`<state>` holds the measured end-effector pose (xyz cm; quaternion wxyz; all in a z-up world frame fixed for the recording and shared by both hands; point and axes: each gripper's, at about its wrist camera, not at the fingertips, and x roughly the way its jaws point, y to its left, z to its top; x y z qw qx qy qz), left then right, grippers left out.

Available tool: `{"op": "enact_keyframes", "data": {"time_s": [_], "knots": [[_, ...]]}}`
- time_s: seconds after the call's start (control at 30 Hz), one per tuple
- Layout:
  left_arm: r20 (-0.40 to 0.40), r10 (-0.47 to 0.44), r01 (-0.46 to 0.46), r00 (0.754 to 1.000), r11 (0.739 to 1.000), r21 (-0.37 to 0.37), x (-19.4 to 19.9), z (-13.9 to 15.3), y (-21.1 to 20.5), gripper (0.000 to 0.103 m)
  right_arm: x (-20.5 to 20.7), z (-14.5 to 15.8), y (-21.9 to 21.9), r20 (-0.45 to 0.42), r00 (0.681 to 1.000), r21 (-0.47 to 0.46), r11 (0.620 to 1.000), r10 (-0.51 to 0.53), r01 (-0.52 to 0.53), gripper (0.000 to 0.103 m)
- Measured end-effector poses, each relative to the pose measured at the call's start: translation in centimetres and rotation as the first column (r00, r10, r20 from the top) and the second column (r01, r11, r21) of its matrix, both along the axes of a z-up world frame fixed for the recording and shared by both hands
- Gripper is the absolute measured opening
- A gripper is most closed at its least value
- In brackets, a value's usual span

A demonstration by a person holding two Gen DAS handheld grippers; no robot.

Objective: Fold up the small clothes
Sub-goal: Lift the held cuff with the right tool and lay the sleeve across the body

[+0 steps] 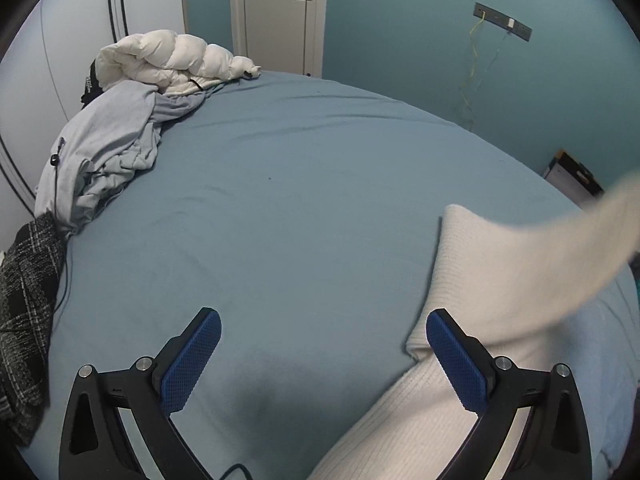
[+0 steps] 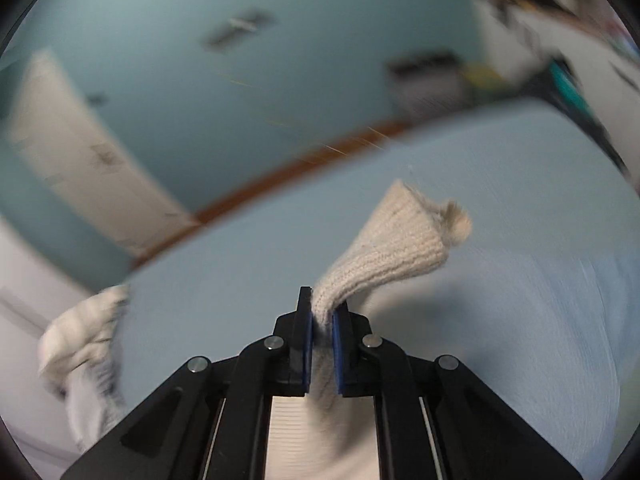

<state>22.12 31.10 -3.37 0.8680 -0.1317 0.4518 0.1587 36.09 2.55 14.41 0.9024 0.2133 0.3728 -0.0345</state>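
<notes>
A cream ribbed knit garment (image 1: pixel 480 288) lies on the blue bedsheet (image 1: pixel 304 208) at the lower right of the left wrist view, one part of it lifted and blurred toward the right edge. My left gripper (image 1: pixel 324 320) hovers open over the sheet, its right pad (image 1: pixel 456 360) just above the knit's edge, nothing between the pads. In the right wrist view my right gripper (image 2: pixel 322 312) is shut on the knit garment (image 2: pixel 392 240), a cuff-like end sticking up past the fingertips. That view is motion-blurred.
A pile of clothes lines the bed's left edge: a white puffy jacket (image 1: pixel 172 58), a pale blue garment (image 1: pixel 108 148), a black-and-white plaid piece (image 1: pixel 28 300). A teal wall (image 1: pixel 420 40) and a white door (image 1: pixel 276 12) stand behind. More cream fabric (image 2: pixel 84 340) shows at left.
</notes>
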Motion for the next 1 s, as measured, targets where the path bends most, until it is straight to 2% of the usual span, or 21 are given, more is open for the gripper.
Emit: {"op": "enact_keyframes", "data": {"time_s": [0.07, 0.13, 0.2, 0.33, 0.43, 0.5, 0.57, 0.6, 0.67, 0.7, 0.73, 0.8, 0.87, 1.0], "knots": [[-0.008, -0.045, 0.045, 0.999, 0.999, -0.02, 0.4, -0.5, -0.4, 0.103, -0.4, 4.9, 4.6, 0.065, 0.993, -0.066, 0.994, 0.097, -0.093, 0.005], [-0.02, -0.085, 0.084, 0.996, 0.996, -0.032, 1.1, -1.2, -1.0, 0.103, -1.5, 9.3, 9.4, 0.125, 0.977, -0.171, 0.974, 0.172, -0.15, 0.005], [-0.047, -0.141, 0.138, 0.989, 0.989, -0.047, 2.0, -2.3, -1.9, 0.103, -2.0, 11.8, 12.7, 0.149, 0.967, -0.242, 0.956, 0.208, -0.168, 0.005], [-0.096, -0.23, 0.225, 0.968, 0.972, -0.064, 3.5, -4.8, -3.9, 0.103, -3.6, 15.6, 16.9, 0.172, 0.957, -0.28, 0.943, 0.234, -0.18, 0.005], [-0.085, -0.254, 0.25, 0.963, 0.967, -0.056, 4.5, -5.4, -4.7, 0.103, -4.7, 17.0, 19.9, 0.181, 0.943, -0.341, 0.917, 0.279, -0.206, 0.004], [-0.077, -0.285, 0.283, 0.955, 0.958, -0.037, 5.3, -5.6, -5.3, 0.103, -1.9, 16.9, 19.6, 0.184, 0.935, -0.347, 0.91, 0.305, -0.228, 0.004], [-0.065, -0.347, 0.347, 0.935, 0.938, -0.013, 6.2, -5.7, -6.5, 0.102, -1.7, 16.8, 20.1, 0.175, 0.928, -0.354, 0.9, 0.33, -0.254, 0.004], [-0.027, -0.393, 0.393, 0.919, 0.92, 0.005, 6.3, -5.3, -7.3, 0.102, -1.7, 16.8, 20.9, 0.171, 0.925, -0.372, 0.891, 0.341, -0.26, 0.004], [0.051, -0.425, 0.425, 0.904, 0.905, 0.025, 5.7, -4.4, -7.9, 0.103, -1.1, 16.3, 21.0, 0.173, 0.923, -0.383, 0.887, 0.344, -0.259, 0.004], [0.081, -0.427, 0.426, 0.901, 0.904, 0.025, 5.5, -4.2, -7.9, 0.103, -0.7, 16.1, 21.2, 0.175, 0.923, -0.376, 0.89, 0.343, -0.259, 0.004], [0.082, -0.405, 0.405, 0.911, 0.914, 0.022, 5.8, -4.3, -7.8, 0.103, -0.7, 15.6, 21.0, 0.177, 0.922, -0.356, 0.896, 0.345, -0.266, 0.004], [0.018, -0.356, 0.356, 0.934, 0.935, 0.007, 6.6, -5.6, -7.3, 0.103, -1.0, 15.9, 20.7, 0.193, 0.918, -0.329, 0.904, 0.347, -0.273, 0.004], [-0.068, -0.3, 0.299, 0.951, 0.954, -0.032, 7.7, -8.1, -6.3, 0.103, -1.2, 15.8, 20.5, 0.195, 0.915, -0.331, 0.902, 0.354, -0.278, 0.004], [-0.184, -0.199, 0.184, 0.963, 0.978, -0.097, 8.8, -11.2, -4.4, 0.103, -2.0, 15.8, 18.1, 0.195, 0.922, -0.329, 0.908, 0.335, -0.26, 0.004]]}}
